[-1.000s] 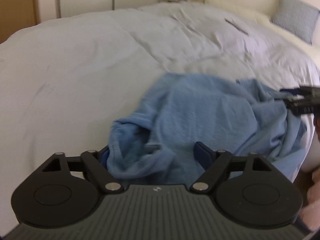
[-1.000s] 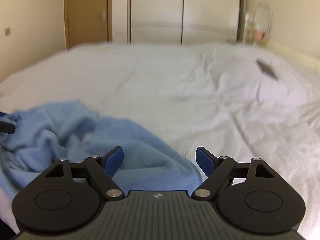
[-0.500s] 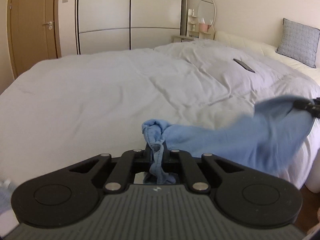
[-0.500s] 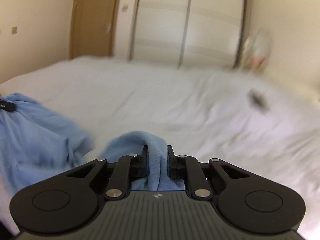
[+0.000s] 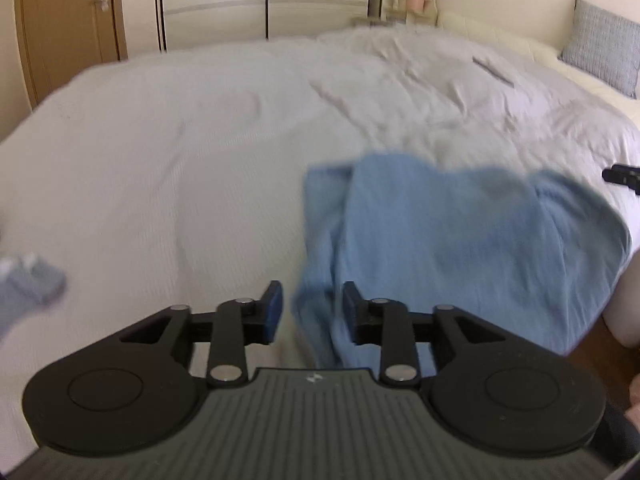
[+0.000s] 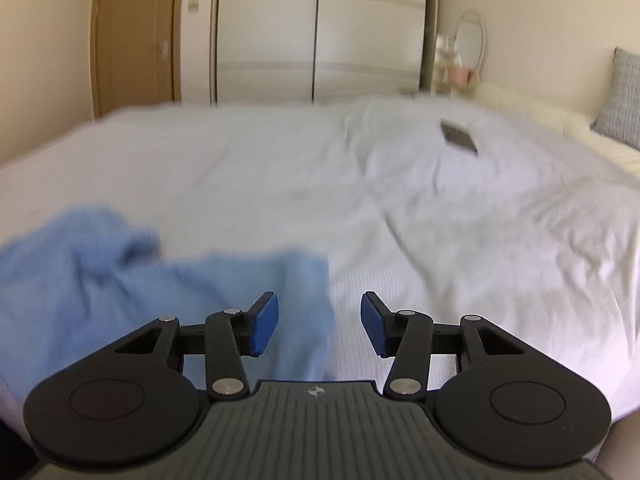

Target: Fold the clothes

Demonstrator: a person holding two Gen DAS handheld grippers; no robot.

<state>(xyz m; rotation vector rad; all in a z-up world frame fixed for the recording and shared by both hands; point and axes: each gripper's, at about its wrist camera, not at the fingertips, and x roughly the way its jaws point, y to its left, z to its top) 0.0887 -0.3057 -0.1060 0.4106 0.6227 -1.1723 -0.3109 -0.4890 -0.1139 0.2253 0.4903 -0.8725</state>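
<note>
A light blue garment [image 5: 460,240] lies spread and blurred on the white bed [image 5: 200,160], its near edge hanging over the bed's front. My left gripper [image 5: 312,308] hovers over the garment's left edge with its jaws opening. A strip of cloth shows between the pads, but they do not press on it. In the right wrist view the garment [image 6: 120,272] fills the lower left. My right gripper [image 6: 319,328] is over its right edge, jaws opening, pads clear of the cloth. The right gripper's tip [image 5: 622,176] shows at the far right of the left wrist view.
A grey sock [image 5: 32,284] lies at the bed's left edge. A dark flat object [image 6: 460,136] rests on the far right of the bed. A grey pillow [image 5: 604,56] sits by the headboard. White wardrobe doors [image 6: 320,32] and a wooden door stand behind.
Half a second ago both grippers were shut on bunched edges of the blue garment. Now both have let go with jaws apart, and the garment has dropped flatter onto the bed.
</note>
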